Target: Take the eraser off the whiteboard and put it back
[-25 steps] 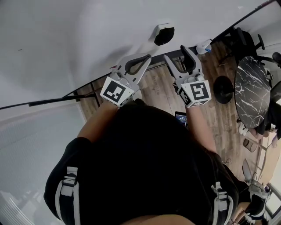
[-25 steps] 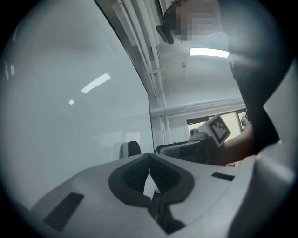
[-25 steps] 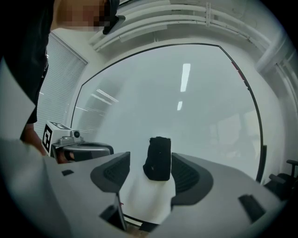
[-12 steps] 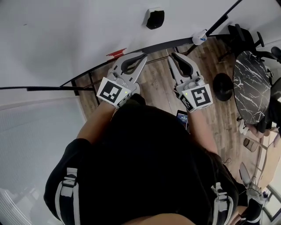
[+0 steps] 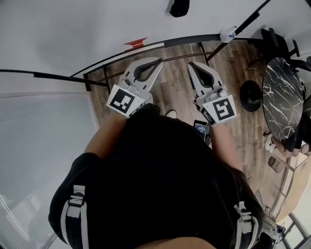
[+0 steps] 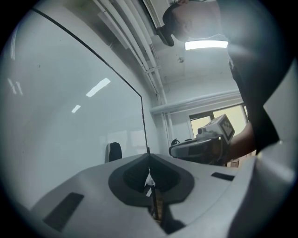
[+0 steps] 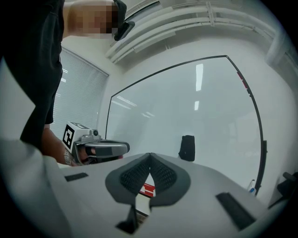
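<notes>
Eraser: one, a dark, blocky shape with rounded corners, stuck flat on the whiteboard. It sits ahead of both grippers and well apart from their tips. From the left gripper it lies ahead and a little left of the jaw line. From the right gripper it lies ahead and a little right.

Whiteboard: one, glossy white with a thin dark frame; ceiling lights reflect in it as pale streaks.

Red object: one, small and flat, at the board's lower edge. It is ahead of the left gripper's tips and nearer to them than the eraser. The right gripper view shows it through the gap below that gripper's pads.

Grippers: two, of pale grey smooth plastic with long tapering jaws and dark dimpled pads.
- Left gripper: jaws together, nothing between them.
- Right gripper: jaws together, nothing between them.
- Each carries one cube with black-and-white squares: left cube, right cube.
- The two grippers are held side by side, apart, with their tips angled toward each other.

Floor: wood planks, under both grippers.

Table: one, round, dark with white marble-like veins, well off to the right gripper's right.
</notes>
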{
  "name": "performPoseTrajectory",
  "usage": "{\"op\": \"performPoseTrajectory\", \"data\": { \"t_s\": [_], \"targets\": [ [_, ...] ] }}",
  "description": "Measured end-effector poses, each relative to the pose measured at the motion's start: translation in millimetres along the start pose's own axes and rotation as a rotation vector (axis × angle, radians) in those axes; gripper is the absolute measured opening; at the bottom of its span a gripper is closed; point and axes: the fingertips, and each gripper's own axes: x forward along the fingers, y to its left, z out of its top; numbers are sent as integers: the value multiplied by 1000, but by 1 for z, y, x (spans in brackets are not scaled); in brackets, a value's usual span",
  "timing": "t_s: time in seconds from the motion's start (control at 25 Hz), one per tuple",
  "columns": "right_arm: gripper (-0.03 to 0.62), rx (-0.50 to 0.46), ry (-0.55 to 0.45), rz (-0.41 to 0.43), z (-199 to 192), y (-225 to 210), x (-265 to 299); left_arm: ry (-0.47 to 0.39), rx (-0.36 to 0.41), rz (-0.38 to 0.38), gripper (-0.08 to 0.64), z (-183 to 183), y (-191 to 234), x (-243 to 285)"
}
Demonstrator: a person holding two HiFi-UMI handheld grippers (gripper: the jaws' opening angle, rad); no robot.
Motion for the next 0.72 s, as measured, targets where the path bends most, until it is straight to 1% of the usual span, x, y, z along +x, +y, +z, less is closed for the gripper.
{"op": "performPoseTrajectory", "data": {
  "t_s": [0.16, 0.32, 0.72],
  "targets": [
    [3, 2, -4, 2, 6, 11, 5, 3, -6, 4, 5, 3, 3, -12],
    [3, -16, -4, 6, 12, 21, 15, -10, -1, -9, 5, 9, 10, -19],
    [3, -32, 4, -27, 17, 39, 37, -33, -11, -42, 5, 11, 34, -33]
  ]
}}
